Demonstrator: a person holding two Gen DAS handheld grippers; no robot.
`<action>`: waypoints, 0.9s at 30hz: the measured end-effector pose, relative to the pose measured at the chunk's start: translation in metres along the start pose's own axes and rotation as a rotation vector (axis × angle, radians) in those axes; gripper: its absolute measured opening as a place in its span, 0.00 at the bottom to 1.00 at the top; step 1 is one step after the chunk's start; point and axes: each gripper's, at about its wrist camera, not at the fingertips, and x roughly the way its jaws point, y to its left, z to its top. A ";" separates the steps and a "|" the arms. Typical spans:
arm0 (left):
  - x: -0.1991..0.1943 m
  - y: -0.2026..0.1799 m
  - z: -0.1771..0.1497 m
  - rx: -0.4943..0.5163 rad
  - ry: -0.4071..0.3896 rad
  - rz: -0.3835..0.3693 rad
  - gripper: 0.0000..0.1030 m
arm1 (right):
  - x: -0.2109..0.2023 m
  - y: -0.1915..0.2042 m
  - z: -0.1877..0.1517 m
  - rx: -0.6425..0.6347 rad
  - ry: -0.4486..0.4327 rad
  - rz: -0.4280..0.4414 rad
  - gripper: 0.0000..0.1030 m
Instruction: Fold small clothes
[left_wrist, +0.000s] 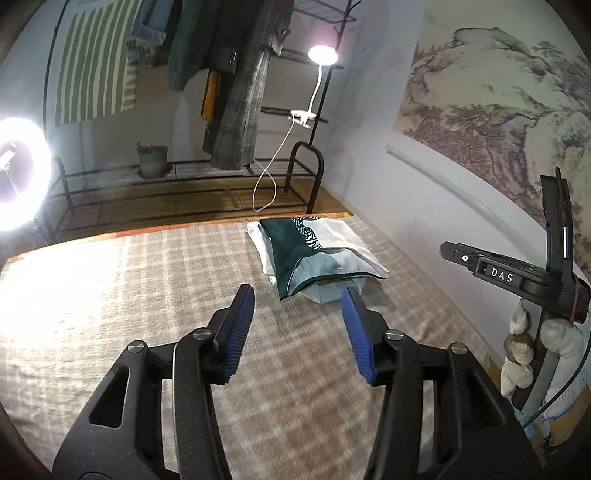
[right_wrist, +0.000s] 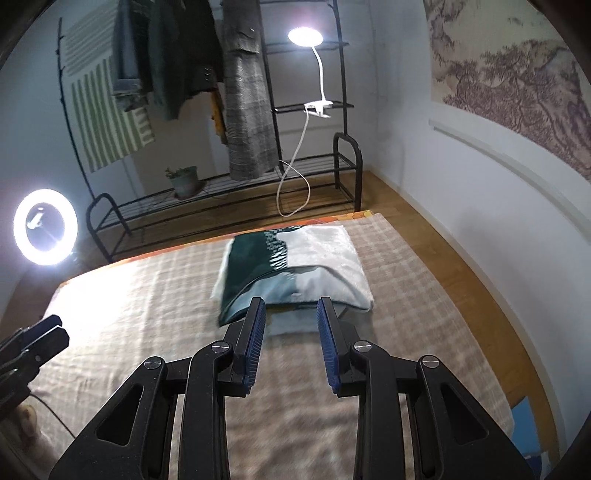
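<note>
A folded garment (left_wrist: 314, 254) in dark green, teal and white lies on a small stack of folded clothes at the far end of the plaid-covered table (left_wrist: 147, 295). The right wrist view shows the same stack (right_wrist: 295, 266) straight ahead. My left gripper (left_wrist: 299, 295) hangs above the table short of the stack, jaws apart, nothing between the blue pads. My right gripper (right_wrist: 291, 306) stands just short of the stack's near edge, jaws narrowly apart and empty. The right gripper also shows at the right edge of the left wrist view (left_wrist: 546, 280), held by a gloved hand (left_wrist: 524, 354).
A black clothes rack (right_wrist: 236, 199) with hanging garments stands behind the table. A bright ring light (right_wrist: 46, 227) glows at the left, and a clip lamp (right_wrist: 304, 37) shines above the rack. A potted plant (right_wrist: 183, 181) sits on the rack's low shelf. The wall (right_wrist: 480, 206) runs along the right.
</note>
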 end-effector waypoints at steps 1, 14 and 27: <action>-0.007 -0.001 -0.003 0.014 -0.005 0.005 0.50 | -0.008 0.005 -0.005 -0.004 -0.008 -0.003 0.32; -0.061 0.014 -0.051 0.043 -0.031 -0.001 0.75 | -0.048 0.056 -0.063 -0.011 -0.081 -0.024 0.55; -0.072 0.023 -0.059 0.066 -0.075 0.057 0.89 | -0.037 0.078 -0.089 -0.046 -0.094 -0.040 0.74</action>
